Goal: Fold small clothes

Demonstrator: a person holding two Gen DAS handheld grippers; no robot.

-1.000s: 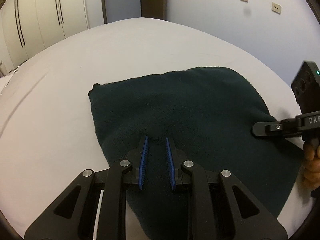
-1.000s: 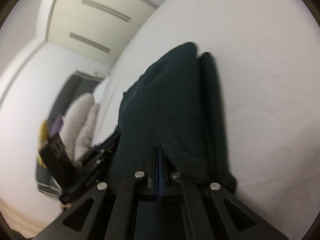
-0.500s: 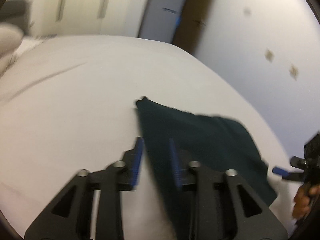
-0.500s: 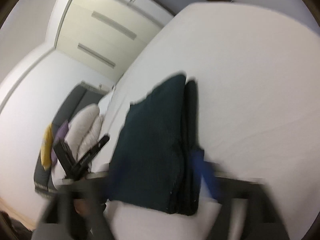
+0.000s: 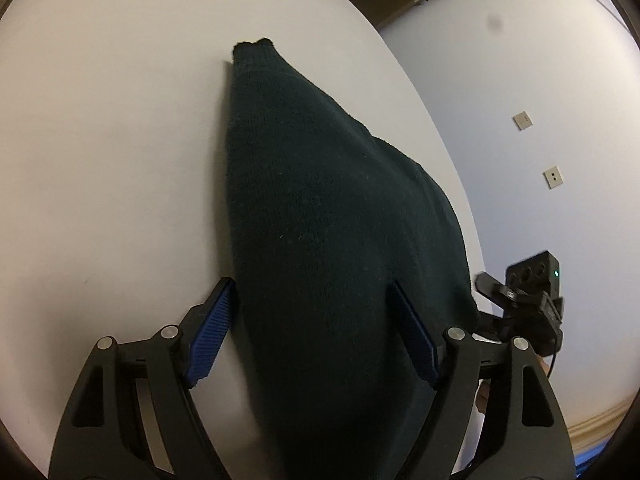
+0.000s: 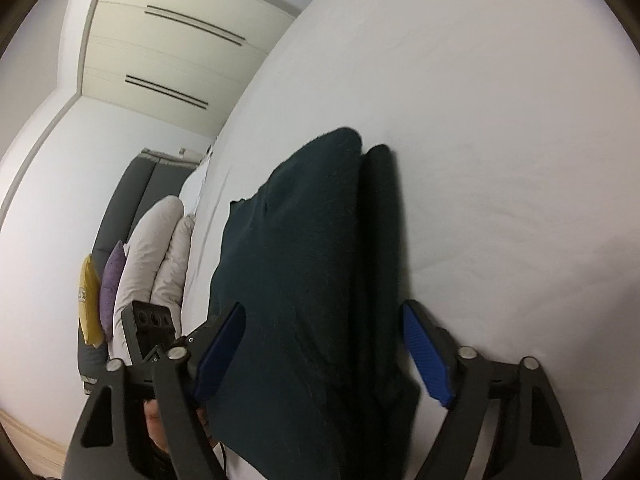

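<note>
A dark green knitted garment (image 5: 320,180) lies folded in layers on the white bed (image 5: 100,140). My left gripper (image 5: 310,282) straddles its near end. Its jaws are opening: one blue pad lies beside the cloth's left edge and the other over the cloth, neither pressing. From the opposite end, my right gripper (image 6: 323,305) also straddles the garment (image 6: 312,220). Its jaws are closing with the folded stack between them, and the right pad stands clear of the cloth. Each gripper shows in the other's view: right gripper (image 5: 520,296), left gripper (image 6: 152,320).
White sheet (image 6: 500,120) spreads wide around the garment. White pillows (image 6: 156,248), a purple cushion (image 6: 112,280) and a yellow cushion (image 6: 90,300) lean at the grey headboard (image 6: 132,184). A wardrobe (image 6: 180,40) stands behind, and a wall with sockets (image 5: 522,120) runs along the bed's far side.
Both grippers have gone from nearly shut on the garment to wide open. The left one rolled and dropped low along the cloth's edge. The right one drew back a little.
</note>
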